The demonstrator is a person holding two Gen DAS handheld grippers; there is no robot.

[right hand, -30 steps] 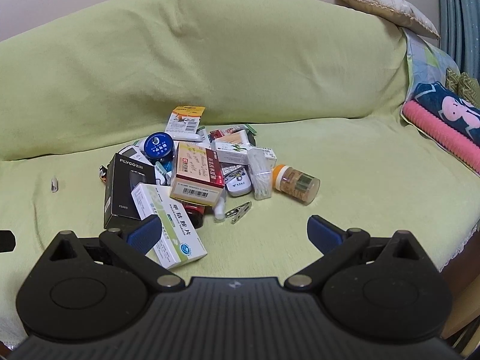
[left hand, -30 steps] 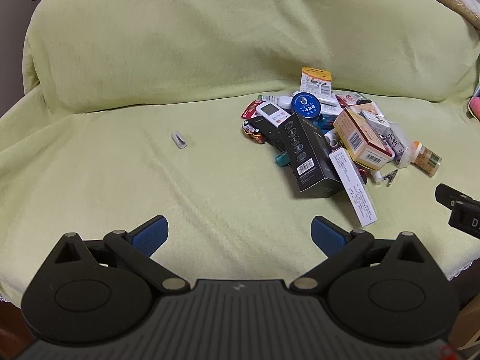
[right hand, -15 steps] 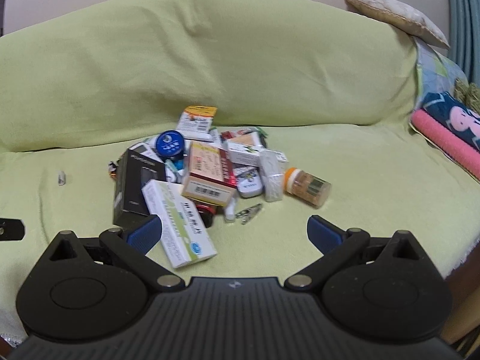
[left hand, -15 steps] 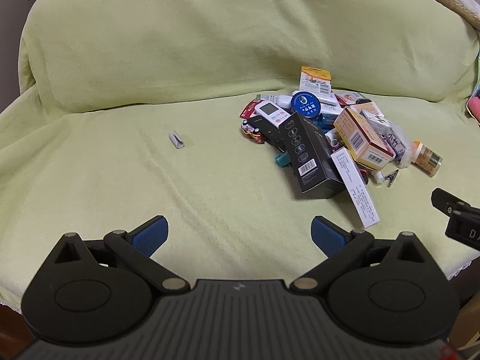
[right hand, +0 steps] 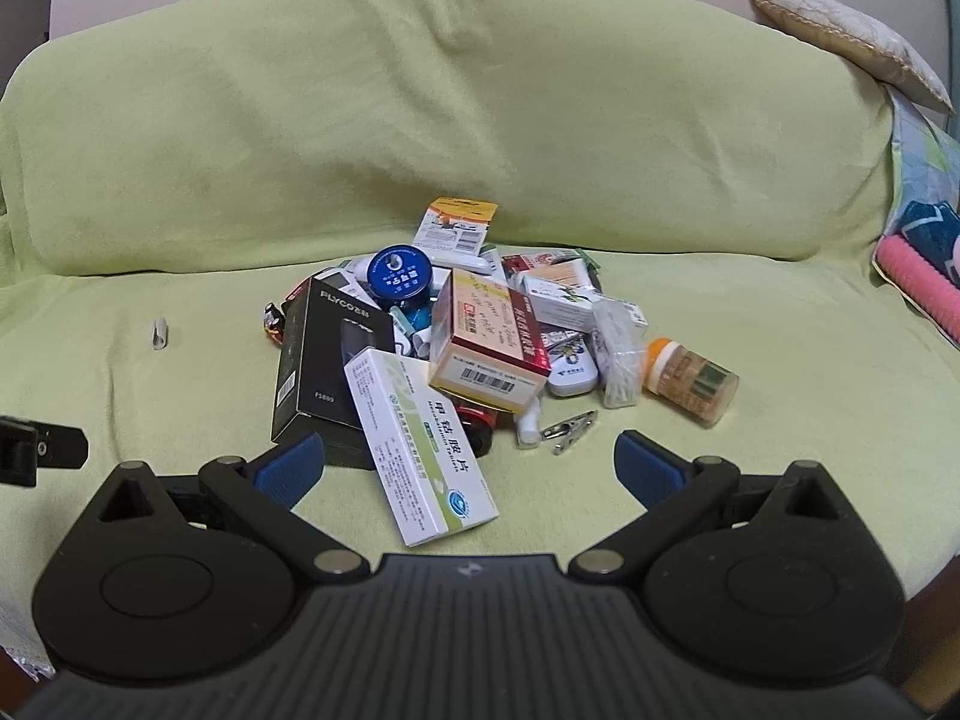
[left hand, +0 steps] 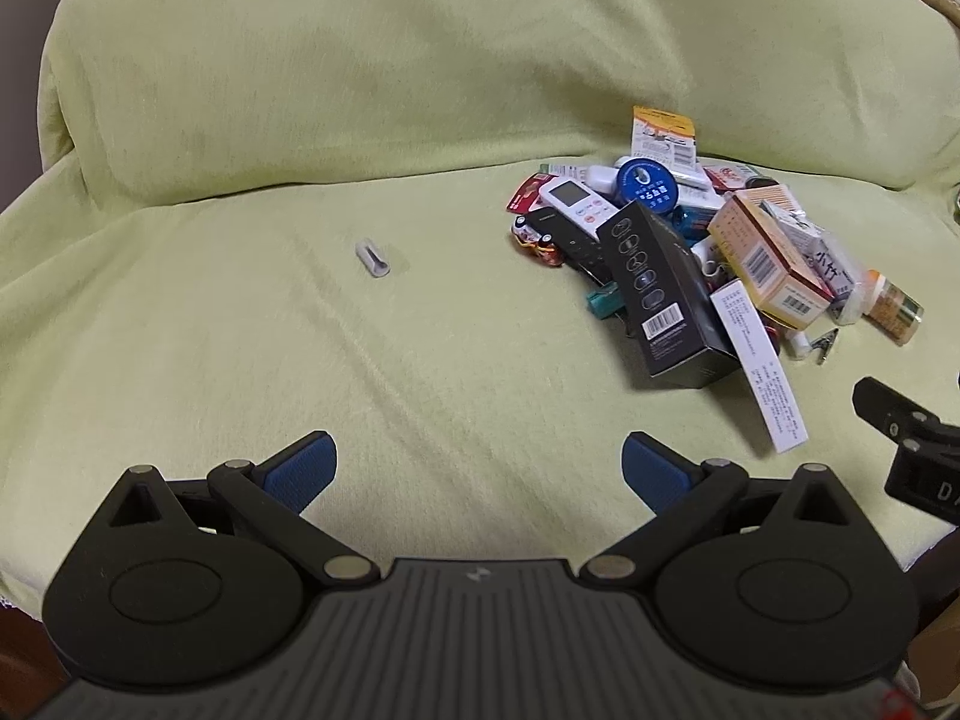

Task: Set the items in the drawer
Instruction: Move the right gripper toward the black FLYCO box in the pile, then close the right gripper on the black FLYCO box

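A heap of small household items lies on a sofa with a green cover. In the right wrist view it holds a black box (right hand: 327,360), a white-and-green medicine box (right hand: 420,444), a red-and-cream box (right hand: 489,342), a blue tin (right hand: 399,276), an orange-capped bottle (right hand: 690,381) and a metal clip (right hand: 570,429). My right gripper (right hand: 468,465) is open just in front of the heap, over the white-and-green box. My left gripper (left hand: 479,471) is open over bare cover, left of the heap; the black box (left hand: 663,294) lies ahead to its right. No drawer is visible.
A small grey tube (left hand: 372,258) lies alone on the seat, left of the heap. The sofa back (right hand: 420,120) rises behind. A beige cushion (right hand: 852,42) and a pink roll (right hand: 918,288) sit at the right end. The sofa's front edge is right below both grippers.
Both views have shifted slightly; in the right wrist view the heap now sits more to the right and nearer. Both grippers stay open and nothing on the sofa has moved.
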